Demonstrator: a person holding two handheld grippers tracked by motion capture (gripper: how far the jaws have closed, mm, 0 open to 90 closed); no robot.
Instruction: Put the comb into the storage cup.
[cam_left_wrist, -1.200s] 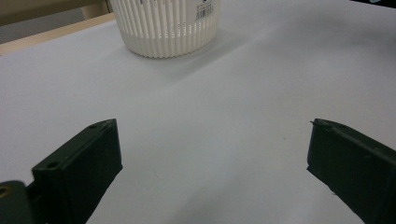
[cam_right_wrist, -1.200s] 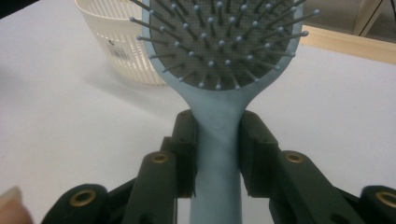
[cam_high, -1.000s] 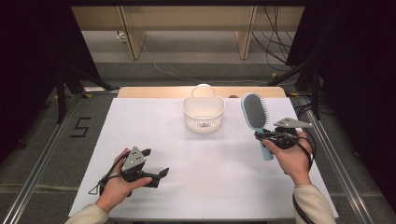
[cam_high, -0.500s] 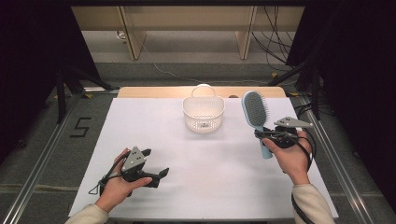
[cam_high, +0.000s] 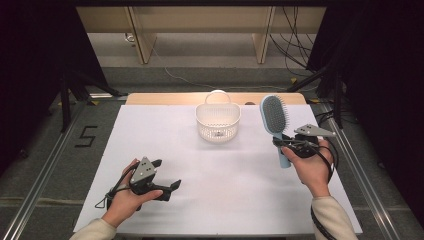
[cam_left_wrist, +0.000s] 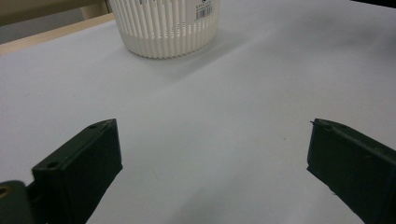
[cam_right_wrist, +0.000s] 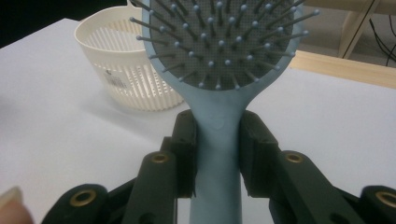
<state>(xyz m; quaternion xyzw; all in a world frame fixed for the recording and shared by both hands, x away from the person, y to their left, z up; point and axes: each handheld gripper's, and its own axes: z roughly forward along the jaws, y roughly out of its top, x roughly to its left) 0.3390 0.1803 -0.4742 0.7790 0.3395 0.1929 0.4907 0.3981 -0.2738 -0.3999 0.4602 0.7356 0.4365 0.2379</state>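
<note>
A light blue hairbrush (cam_high: 274, 115) with a grey bristle pad is held off the table at the right, head pointing away from me, bristles up. My right gripper (cam_high: 281, 144) is shut on its handle (cam_right_wrist: 217, 140), both pads pressing the neck just below the head. A white slotted basket (cam_high: 218, 121) with a carry handle stands at the table's far middle, left of the brush (cam_right_wrist: 219, 37). My left gripper (cam_high: 169, 175) rests low at the near left, open, with bare table between its jaws. The basket (cam_left_wrist: 166, 25) lies ahead of it.
A white sheet (cam_high: 165, 145) covers the table, with a wooden strip (cam_high: 160, 98) along its far edge. Metal rails (cam_high: 45, 170) run down both sides. Cables (cam_high: 300, 30) lie on the floor beyond the right corner. A person's hands hold both grippers.
</note>
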